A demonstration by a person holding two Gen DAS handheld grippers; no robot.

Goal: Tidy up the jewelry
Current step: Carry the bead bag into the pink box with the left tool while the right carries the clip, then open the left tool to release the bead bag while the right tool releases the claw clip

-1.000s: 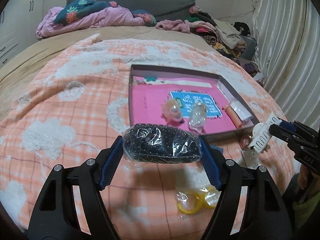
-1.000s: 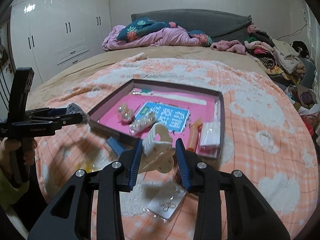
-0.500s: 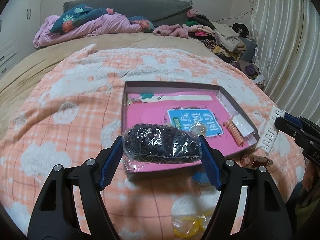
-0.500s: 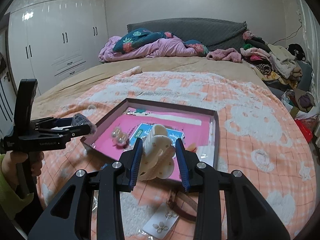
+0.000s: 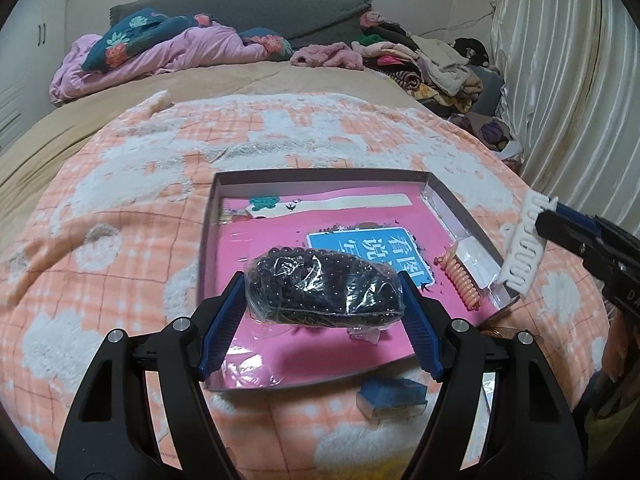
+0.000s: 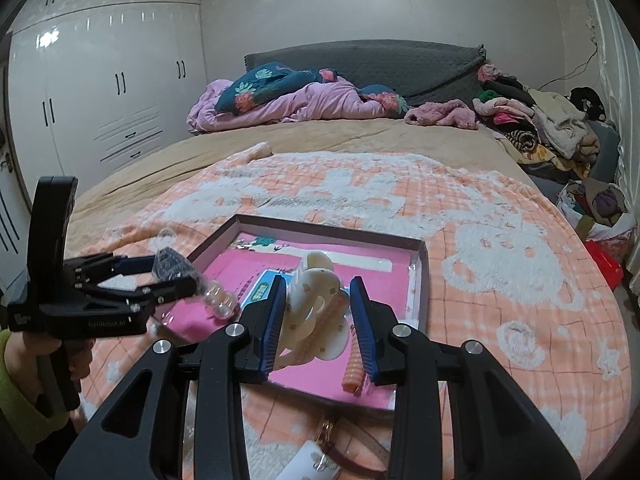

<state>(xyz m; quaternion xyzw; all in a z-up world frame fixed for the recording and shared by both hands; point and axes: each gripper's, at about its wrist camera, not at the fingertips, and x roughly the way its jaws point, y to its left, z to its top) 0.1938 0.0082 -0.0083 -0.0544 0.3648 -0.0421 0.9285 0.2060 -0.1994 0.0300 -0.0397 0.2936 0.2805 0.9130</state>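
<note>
both grippers (image 5: 322,304) (image 6: 318,320) clamped (bead bag (image 5: 324,292), hair claw (image 6: 314,312)) above peach blanket (image 5: 120,248)

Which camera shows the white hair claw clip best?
The right wrist view: the white hair claw clip sits front and centre, clamped in the right gripper, its curved body showing. The left wrist view catches only its toothed edge at the frame's right.
</note>
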